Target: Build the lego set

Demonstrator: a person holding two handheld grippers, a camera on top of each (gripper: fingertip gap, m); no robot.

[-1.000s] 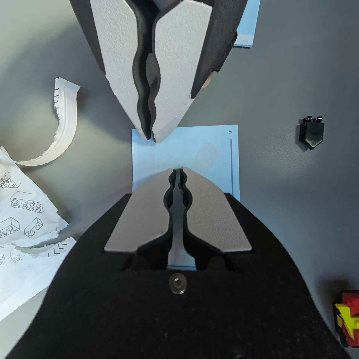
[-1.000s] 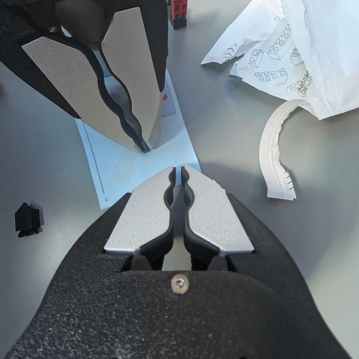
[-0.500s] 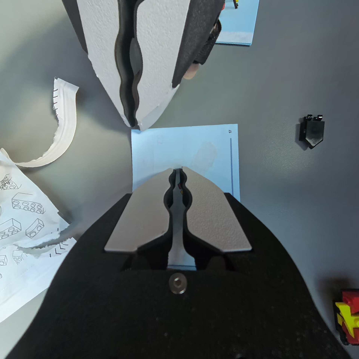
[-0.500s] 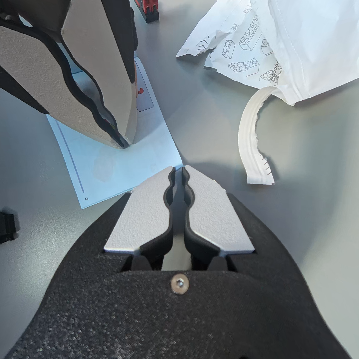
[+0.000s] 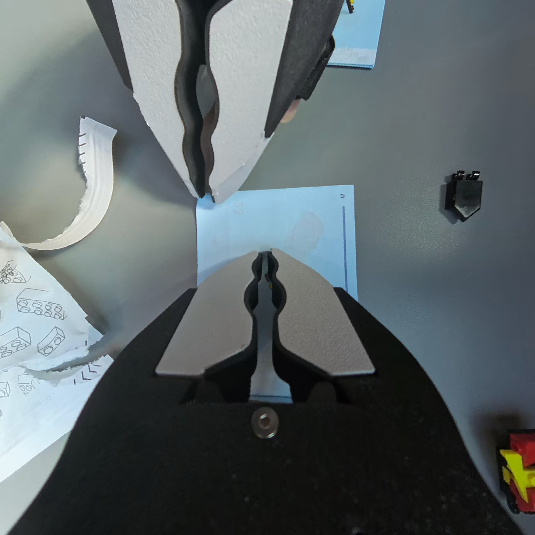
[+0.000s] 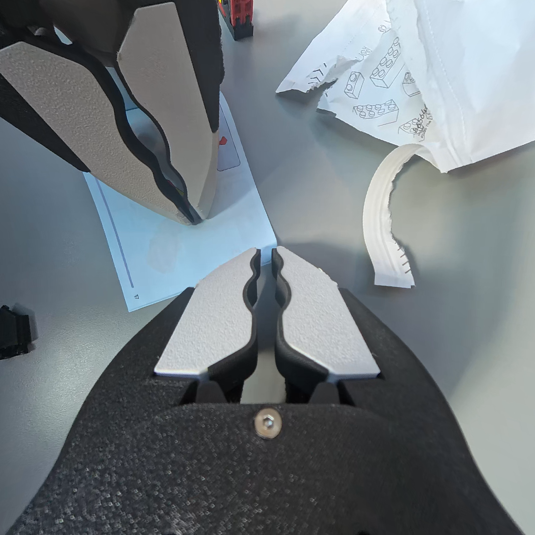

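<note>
Right hand-held gripper [image 5: 207, 194] back at blue page [image 5: 275, 225], grey table [image 5: 434, 115]

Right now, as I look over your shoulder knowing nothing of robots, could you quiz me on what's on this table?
1. True or false: the small black pointed brick lies on the light blue instruction sheet.
2. Which colours show on the part-built brick model? A) red and yellow B) green and white C) blue and orange
3. What lies beside the torn white paper bag with the brick drawings?

Key: 1. False; the brick sits apart from the sheet on the grey table. 2. A. 3. A curled white paper strip.
</note>
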